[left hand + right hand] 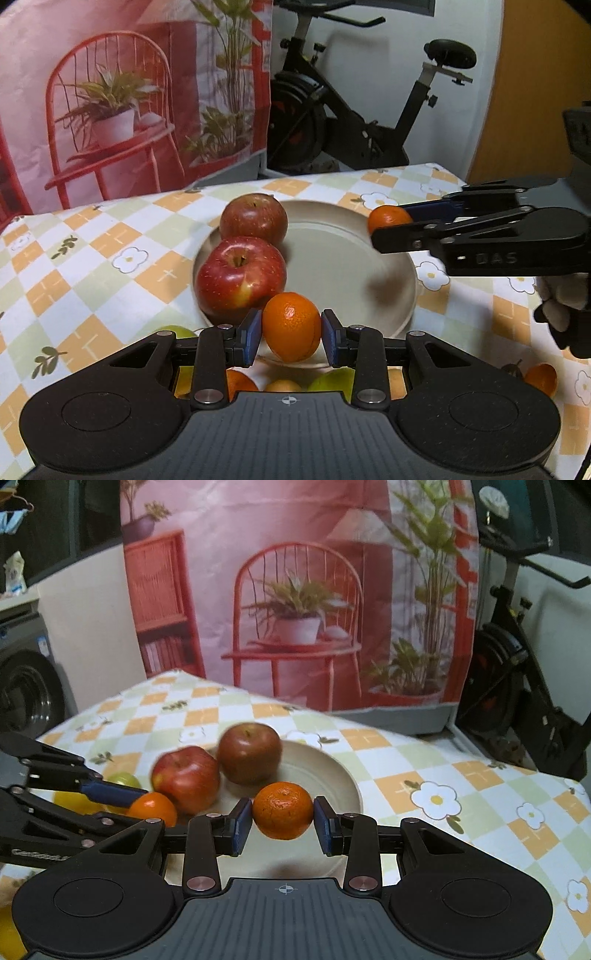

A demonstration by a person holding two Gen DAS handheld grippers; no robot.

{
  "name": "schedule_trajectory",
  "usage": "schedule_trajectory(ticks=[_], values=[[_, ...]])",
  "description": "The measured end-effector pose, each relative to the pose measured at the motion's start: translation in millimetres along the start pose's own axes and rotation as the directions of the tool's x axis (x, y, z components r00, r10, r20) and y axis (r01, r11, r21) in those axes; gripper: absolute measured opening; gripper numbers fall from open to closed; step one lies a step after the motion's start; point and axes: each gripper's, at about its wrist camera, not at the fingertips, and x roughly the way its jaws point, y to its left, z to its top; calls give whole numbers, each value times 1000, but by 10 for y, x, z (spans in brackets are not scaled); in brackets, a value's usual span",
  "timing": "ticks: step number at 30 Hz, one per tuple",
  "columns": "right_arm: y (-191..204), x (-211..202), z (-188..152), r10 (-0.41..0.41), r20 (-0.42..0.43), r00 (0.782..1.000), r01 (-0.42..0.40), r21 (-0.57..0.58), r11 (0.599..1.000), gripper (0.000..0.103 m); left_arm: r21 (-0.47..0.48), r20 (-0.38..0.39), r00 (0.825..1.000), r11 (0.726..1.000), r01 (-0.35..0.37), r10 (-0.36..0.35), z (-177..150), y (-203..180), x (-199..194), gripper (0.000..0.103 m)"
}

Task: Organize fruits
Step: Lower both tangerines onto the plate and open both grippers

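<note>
Left wrist view: we see our left gripper (291,334) w/ blue pads pressed on both sides of a mandarin (292,326), held just above the near rim of a beige plate (332,266). Jaws are narrow, clamped on the fruit. Two red apples sit on the plate's left part, touching each other: a nearer apple (240,278) and a farther apple (254,219) behind it. The plate rests on a checked tablecloth (92,258) w/ orange, green & white squares and flower prints. Under the gripper body we glimpse green and orange fruit, partly hidden, so we can't tell how many. One more orange fruit (541,378) lies on the cloth at lower right.

From the right side, our right gripper (393,221) reaches in over the plate's far right edge, pinching a second mandarin (388,219).

Right wrist view: the right gripper's jaws are likewise narrow, pads tight on the second mandarin, which hangs over the plate's near edge. The left gripper enters from the left w/ its mandarin beside the apples. Behind the table: a printed backdrop (295,590) showing a red chair & plants, and an exercise bike (517,664).
</note>
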Motion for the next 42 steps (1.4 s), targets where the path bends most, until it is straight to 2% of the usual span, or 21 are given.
schedule_trajectory(ticks=[8, 16, 23, 27, 31, 42], values=[[-152, 461, 114, -6, -39, 999, 5, -15, 1000, 33, -7, -64, 998, 1000, -5, 5, 25, 28, 185, 37], [-221, 792, 246, -24, -68, 997, 22, -34, 999, 33, -18, -81, 997, 1000, 4, -5, 38, 53, 222, 37], [-156, 946, 223, -40, -97, 994, 34, -62, 997, 35, -33, -86, 996, 999, 9, -12, 37, 79, 242, 37], [-147, 913, 232, -49, -88, 995, 44, -58, 997, 40, -45, -83, 996, 999, 10, -14, 46, 87, 233, 42], [-139, 799, 241, -57, -78, 995, 53, -61, 997, 40, -44, -74, 997, 999, -1, -2, 46, 75, 184, 46], [-20, 170, 159, -71, -28, 997, 71, -10, 997, 41, -57, 3, 1000, 998, -21, 21, 72, 105, -203, 46]])
